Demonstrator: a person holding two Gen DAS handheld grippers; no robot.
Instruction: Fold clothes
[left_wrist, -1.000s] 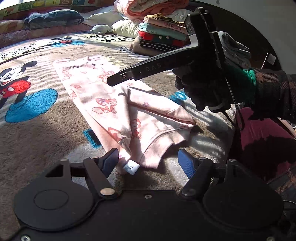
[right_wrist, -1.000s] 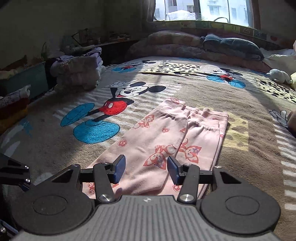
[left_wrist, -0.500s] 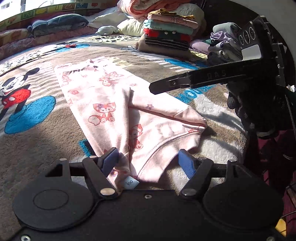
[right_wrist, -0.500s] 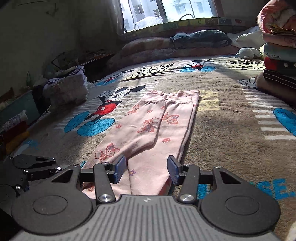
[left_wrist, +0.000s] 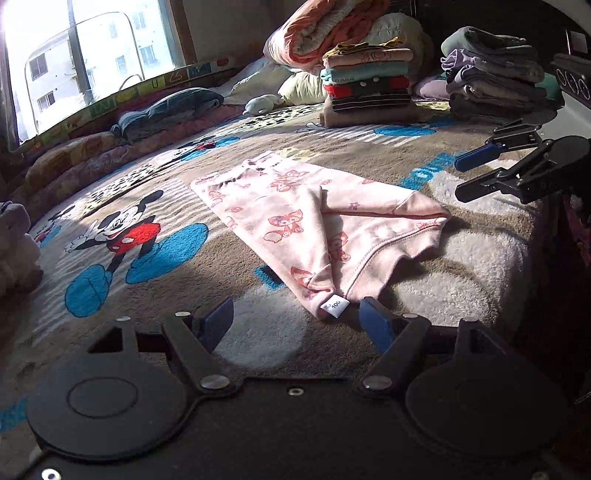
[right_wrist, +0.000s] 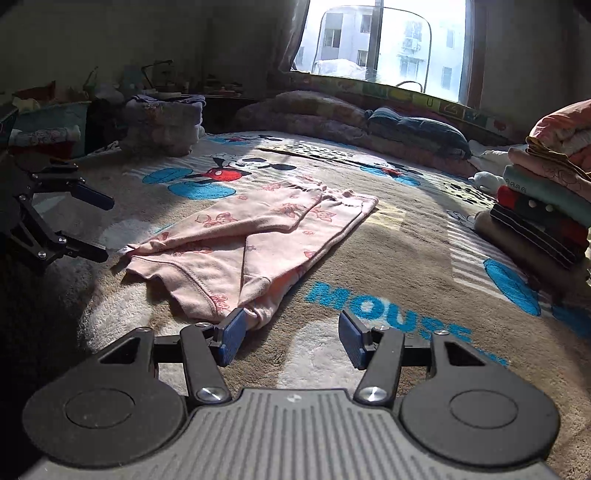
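Both tools, the left tool (left_wrist: 297, 323) and the right tool (right_wrist: 288, 338), hung released at the pink trousers' (left_wrist: 314, 225) waist end (one corner each), likely readying the next fold.

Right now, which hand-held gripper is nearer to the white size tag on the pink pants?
Left. The left hand-held gripper sits just before the tag; the right hand-held gripper is at the waistband's opposite corner.

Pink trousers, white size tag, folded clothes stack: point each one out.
pink trousers (left_wrist: 280, 206), left wrist view, mid-leg fabric.
white size tag (left_wrist: 334, 305), left wrist view, tag face.
folded clothes stack (left_wrist: 367, 86), left wrist view, stack's side.
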